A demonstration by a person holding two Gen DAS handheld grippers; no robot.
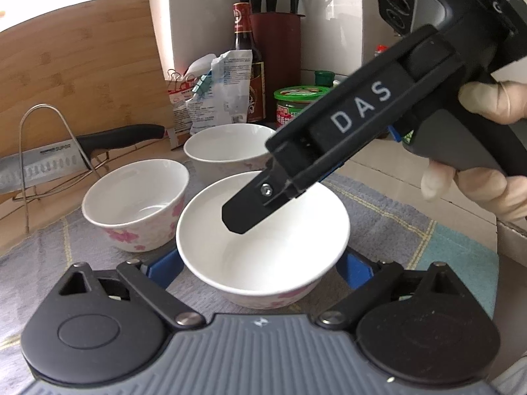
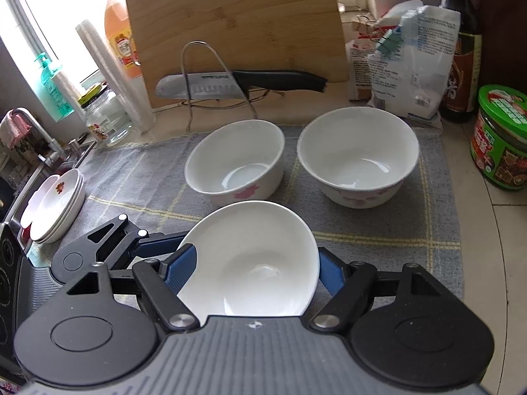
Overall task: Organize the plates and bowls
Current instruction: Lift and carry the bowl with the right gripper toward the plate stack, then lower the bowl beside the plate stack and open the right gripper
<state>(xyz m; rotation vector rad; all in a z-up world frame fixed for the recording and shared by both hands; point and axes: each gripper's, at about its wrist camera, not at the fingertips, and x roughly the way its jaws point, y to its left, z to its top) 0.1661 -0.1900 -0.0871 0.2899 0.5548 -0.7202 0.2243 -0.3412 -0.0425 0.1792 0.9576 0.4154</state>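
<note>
A white bowl with pink flowers (image 2: 250,263) is tilted toward the camera, and my right gripper (image 2: 255,273) is shut on it across its width. In the left wrist view the same bowl (image 1: 263,247) sits between the blue pads of my left gripper (image 1: 260,271), whose jaws stand wide beside its lower wall. A black finger (image 1: 243,212) of the right gripper crosses over the bowl's mouth. Two more flowered bowls (image 2: 235,161) (image 2: 357,154) stand upright and side by side on the grey checked mat (image 2: 138,171) just beyond. A stack of shallow plates (image 2: 56,204) lies at the mat's left edge.
A knife (image 2: 230,82) rests in a wire rack in front of a bamboo cutting board (image 2: 230,16). Bags, a dark bottle and a green jar (image 2: 500,138) crowd the back right. A faucet and sink (image 2: 33,125) are at the left. A gloved hand (image 1: 487,105) holds the right gripper.
</note>
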